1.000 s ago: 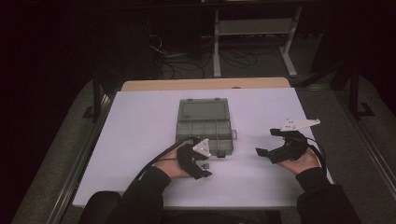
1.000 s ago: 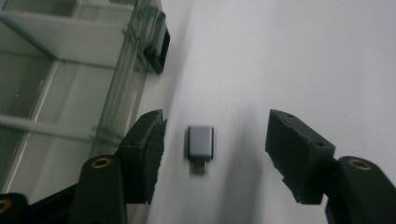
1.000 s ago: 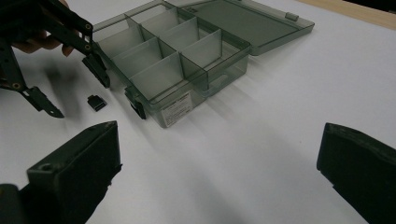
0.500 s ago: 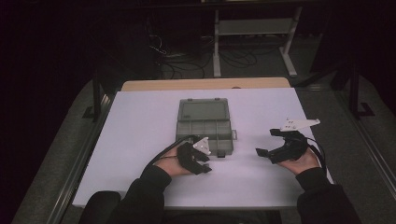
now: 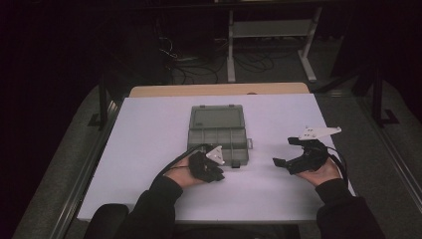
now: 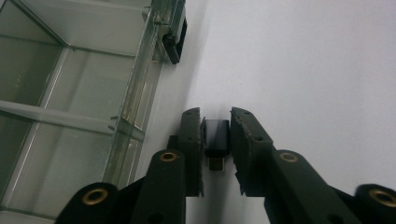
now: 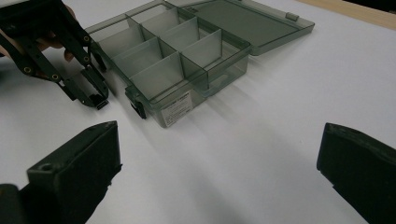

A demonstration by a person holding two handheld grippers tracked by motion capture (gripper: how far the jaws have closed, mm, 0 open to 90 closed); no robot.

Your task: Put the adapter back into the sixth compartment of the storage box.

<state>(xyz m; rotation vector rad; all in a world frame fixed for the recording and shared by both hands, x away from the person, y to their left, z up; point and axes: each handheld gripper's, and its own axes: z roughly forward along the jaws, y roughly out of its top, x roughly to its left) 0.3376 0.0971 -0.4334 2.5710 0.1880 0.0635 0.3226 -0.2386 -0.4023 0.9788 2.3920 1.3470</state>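
While my left claw (image 6: 215, 148) is pinching a small black plug (image 6: 216, 138) just beside the open box (image 5: 217, 130) at mid-bench, I am judging it best lifted straight, clear of the box wall. My right claw (image 5: 281, 151) is hovering wide open, empty, near the bench's right edge, palm up.

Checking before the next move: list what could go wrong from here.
1. The left gripper pinches the small black part by a narrow hold; it might slip out.
2. Its fingers sit close beside the open organizer box, so swinging in could nudge the box.
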